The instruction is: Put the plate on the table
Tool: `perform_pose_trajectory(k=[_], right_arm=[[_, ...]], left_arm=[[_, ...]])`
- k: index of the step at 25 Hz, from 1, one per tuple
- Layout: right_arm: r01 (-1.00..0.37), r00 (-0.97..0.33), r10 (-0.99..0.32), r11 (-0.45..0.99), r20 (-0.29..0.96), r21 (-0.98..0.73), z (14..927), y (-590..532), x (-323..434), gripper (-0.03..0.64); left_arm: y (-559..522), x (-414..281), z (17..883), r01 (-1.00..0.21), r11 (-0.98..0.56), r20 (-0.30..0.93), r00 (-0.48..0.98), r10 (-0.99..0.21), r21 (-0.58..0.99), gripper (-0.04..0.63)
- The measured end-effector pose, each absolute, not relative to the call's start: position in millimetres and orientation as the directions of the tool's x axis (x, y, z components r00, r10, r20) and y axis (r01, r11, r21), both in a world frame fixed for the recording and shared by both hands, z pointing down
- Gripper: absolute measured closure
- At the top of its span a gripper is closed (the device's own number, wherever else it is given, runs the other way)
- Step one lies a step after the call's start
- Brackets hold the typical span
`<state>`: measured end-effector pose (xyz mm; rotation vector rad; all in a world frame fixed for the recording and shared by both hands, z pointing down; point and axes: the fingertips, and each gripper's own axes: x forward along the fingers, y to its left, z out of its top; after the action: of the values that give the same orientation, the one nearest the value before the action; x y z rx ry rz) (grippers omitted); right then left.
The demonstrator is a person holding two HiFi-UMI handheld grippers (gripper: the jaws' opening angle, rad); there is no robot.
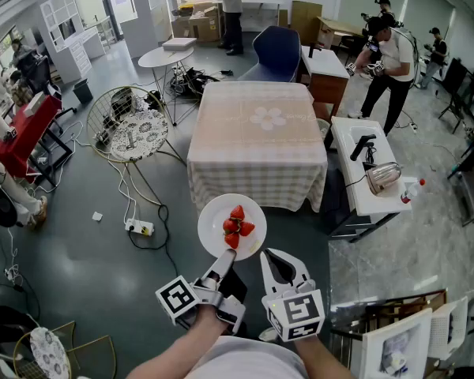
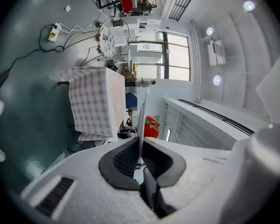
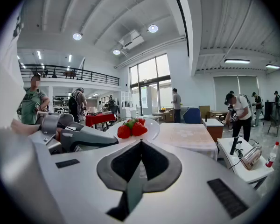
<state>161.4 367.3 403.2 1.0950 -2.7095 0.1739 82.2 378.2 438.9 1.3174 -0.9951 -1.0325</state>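
Observation:
A white plate (image 1: 221, 219) with three red strawberries (image 1: 235, 227) hangs over the grey floor, just in front of the table (image 1: 257, 144) with its checked cloth. My left gripper (image 1: 225, 260) is shut on the plate's near rim. In the left gripper view the plate (image 2: 142, 118) shows edge-on between the pads of that gripper (image 2: 140, 160), with the strawberries (image 2: 150, 126) beyond and the table (image 2: 91, 101) further off. My right gripper (image 1: 270, 254) is beside the plate, shut and empty. The right gripper view shows the right gripper (image 3: 140, 143), the plate (image 3: 151, 127) and the table (image 3: 186, 134) ahead.
A white side table (image 1: 355, 144) with a toaster (image 1: 383, 177) and a bottle stands right of the table. Behind it is a blue chair (image 1: 276, 52). A wire chair (image 1: 130, 125) and a power strip (image 1: 140, 227) with cables are at the left. People stand at the back.

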Motion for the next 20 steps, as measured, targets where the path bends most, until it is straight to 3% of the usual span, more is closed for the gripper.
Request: perform_pose_trajectory(k=[20], right_arm=[[-0.701,-0.686,-0.659,0.713,0.308,-0.036,422.3,334.9,100.5,0.612]], left_arm=[[341.1,24.5,451.4,0.066,-0.002,-0.019,0.261,-0.965,0.998,0.577]])
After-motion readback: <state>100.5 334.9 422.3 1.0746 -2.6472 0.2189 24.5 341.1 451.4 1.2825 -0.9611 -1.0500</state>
